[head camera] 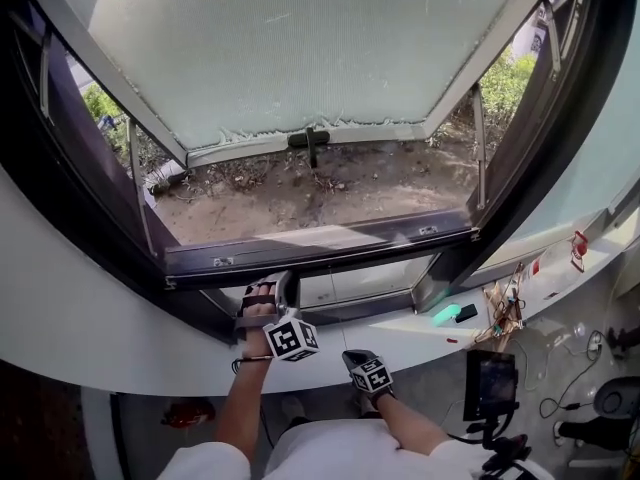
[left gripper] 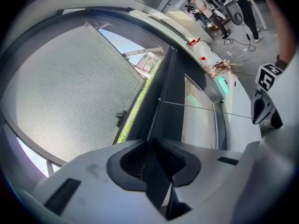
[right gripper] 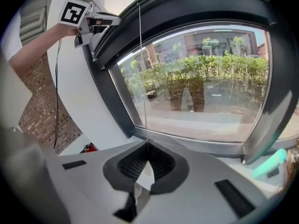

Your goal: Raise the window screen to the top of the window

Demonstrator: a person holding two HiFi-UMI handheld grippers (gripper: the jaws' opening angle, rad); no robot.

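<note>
Right gripper [head camera: 358, 356] pinching a thin cord [right gripper: 141, 78]; left gripper [head camera: 268, 290] clamped on the window screen's dark rail [head camera: 330, 245].

Held low in front of the white sill [head camera: 110, 338], the right gripper has its jaws together on the thin cord, which runs taut up to the rail beside the left gripper. The left gripper's jaws are closed onto the rail's edge, left of its middle. The rail lies across the bottom of the window opening, just above the sill. Beyond it, a meshed sash [head camera: 300, 48] with a black handle [head camera: 308, 140] stands swung outward over bare ground [head camera: 330, 188].
</note>
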